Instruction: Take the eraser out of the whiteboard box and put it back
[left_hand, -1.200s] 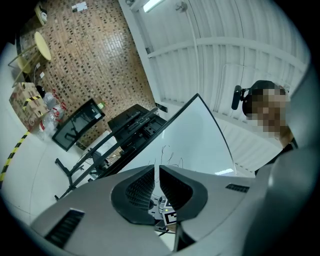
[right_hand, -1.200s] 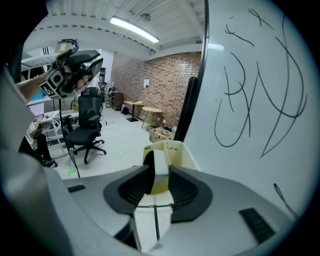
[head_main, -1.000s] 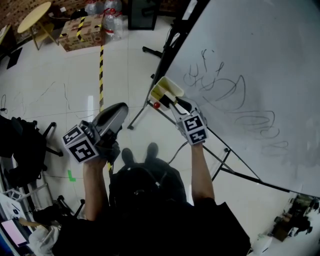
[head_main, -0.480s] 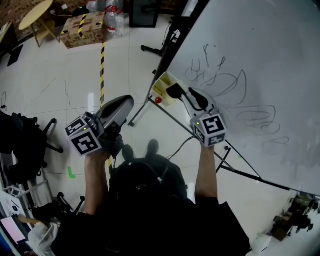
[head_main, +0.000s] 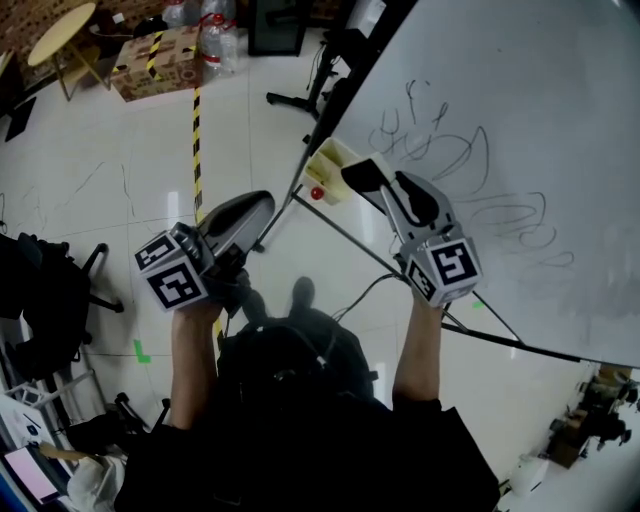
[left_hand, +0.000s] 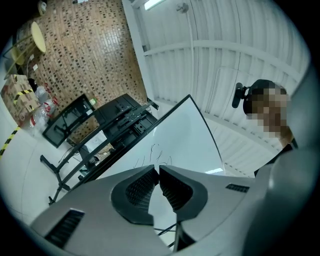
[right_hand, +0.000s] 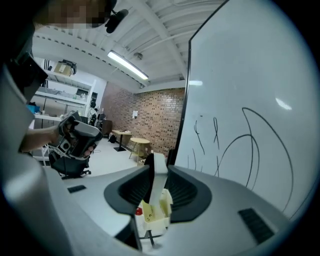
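1. Right gripper view: the right gripper (right_hand: 159, 169) pinches the thin black-and-white slab eraser (right_hand: 155, 186) upright.
2. The cream plastic whiteboard box (right_hand: 158, 218) lies directly below, slightly farther.
3. The left gripper (left_hand: 158, 171), pressed together and empty, hangs well left.

1. The pale tiled floor (head_main: 100, 200) carries everything.
2. A yellow-and-black striped tape (head_main: 196, 150) runs along it from the far edge toward the near side.
3. At the far edge stand a cardboard box (head_main: 150, 62), plastic bottles (head_main: 212, 40) just beside it, and a round table (head_main: 62, 22).
4. The whiteboard stand's black legs (head_main: 290, 100) rest right of the tape.
5. The stand bears the cream whiteboard box (head_main: 330, 172) above the floor.
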